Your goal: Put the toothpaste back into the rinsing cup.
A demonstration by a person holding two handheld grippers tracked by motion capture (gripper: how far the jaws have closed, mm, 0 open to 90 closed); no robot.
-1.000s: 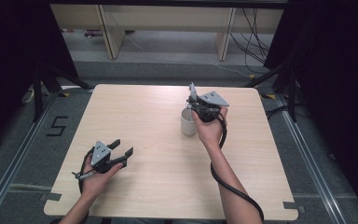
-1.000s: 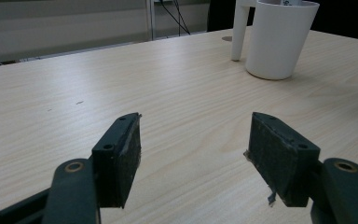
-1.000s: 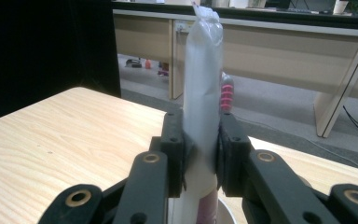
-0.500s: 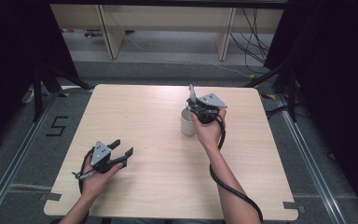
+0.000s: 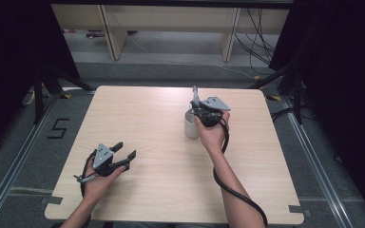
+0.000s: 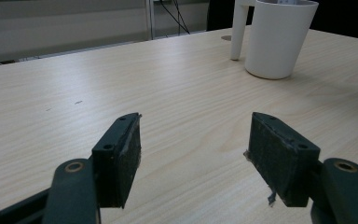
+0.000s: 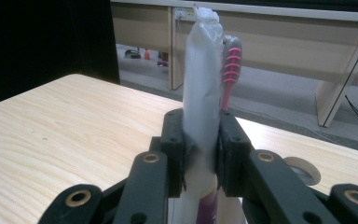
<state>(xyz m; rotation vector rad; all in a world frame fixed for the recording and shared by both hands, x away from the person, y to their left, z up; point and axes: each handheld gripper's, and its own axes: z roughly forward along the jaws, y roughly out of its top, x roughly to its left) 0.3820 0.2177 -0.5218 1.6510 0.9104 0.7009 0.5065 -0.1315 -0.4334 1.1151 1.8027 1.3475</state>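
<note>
Pale wood table [image 5: 147,123] in the high view bears one white plastic cup [image 5: 190,127] beside the right gripper [image 5: 200,110], the left gripper view shows the left gripper [image 6: 193,144] wide open and empty, and the right gripper view shows jaws clamping one white toothpaste tube [image 7: 200,93] beside one pink-handled toothbrush [image 7: 230,65].
</note>
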